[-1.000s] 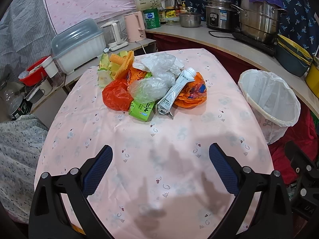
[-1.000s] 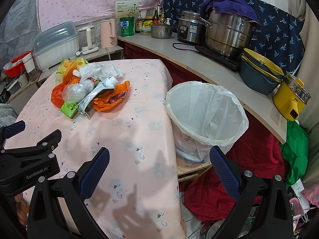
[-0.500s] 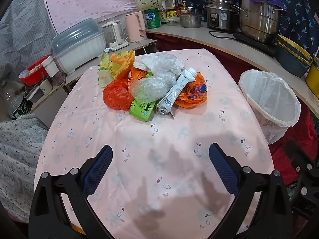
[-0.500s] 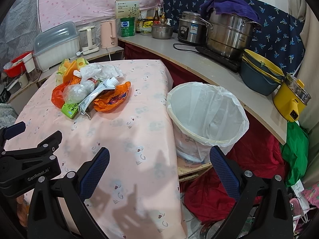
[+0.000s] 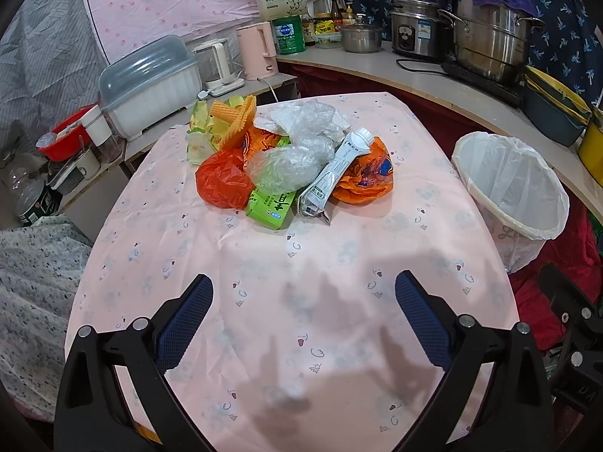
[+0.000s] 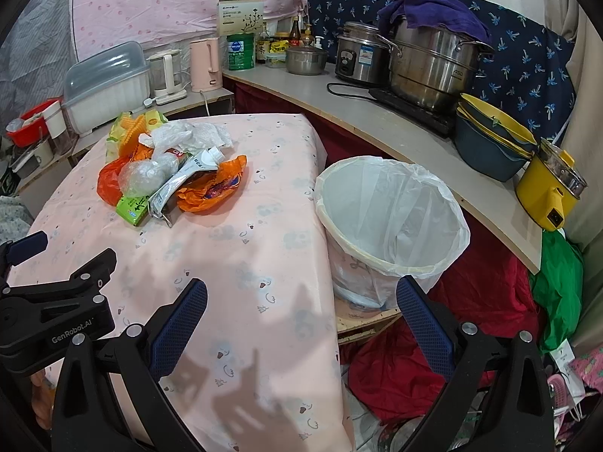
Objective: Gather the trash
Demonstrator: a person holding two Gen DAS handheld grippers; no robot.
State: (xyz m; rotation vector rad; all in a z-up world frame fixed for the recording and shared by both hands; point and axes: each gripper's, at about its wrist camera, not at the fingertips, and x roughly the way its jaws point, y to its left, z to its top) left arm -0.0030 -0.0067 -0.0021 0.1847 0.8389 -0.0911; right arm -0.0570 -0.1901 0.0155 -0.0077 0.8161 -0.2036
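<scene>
A heap of trash lies on the far half of the pink table (image 5: 301, 263): a red-orange bag (image 5: 220, 180), a clear crumpled bag (image 5: 288, 167), a green carton (image 5: 273, 203), a white tube pack (image 5: 335, 171), an orange wrapper (image 5: 363, 177) and yellow wrappers (image 5: 211, 124). The heap also shows in the right wrist view (image 6: 169, 173). A white-lined trash bin (image 6: 392, 226) stands beside the table's right edge. My left gripper (image 5: 301, 312) is open and empty above the near table. My right gripper (image 6: 301, 316) is open and empty over the table's right edge.
A counter (image 6: 377, 120) with steel pots (image 6: 433, 64), stacked bowls (image 6: 490, 143) and a yellow cooker (image 6: 550, 184) runs behind the bin. Kettles (image 5: 256, 51) and a covered dish rack (image 5: 150, 83) stand beyond the table. Red cloth (image 6: 414, 358) lies on the floor.
Both views have crept slightly toward the trash heap. Both grippers stay open and empty.
</scene>
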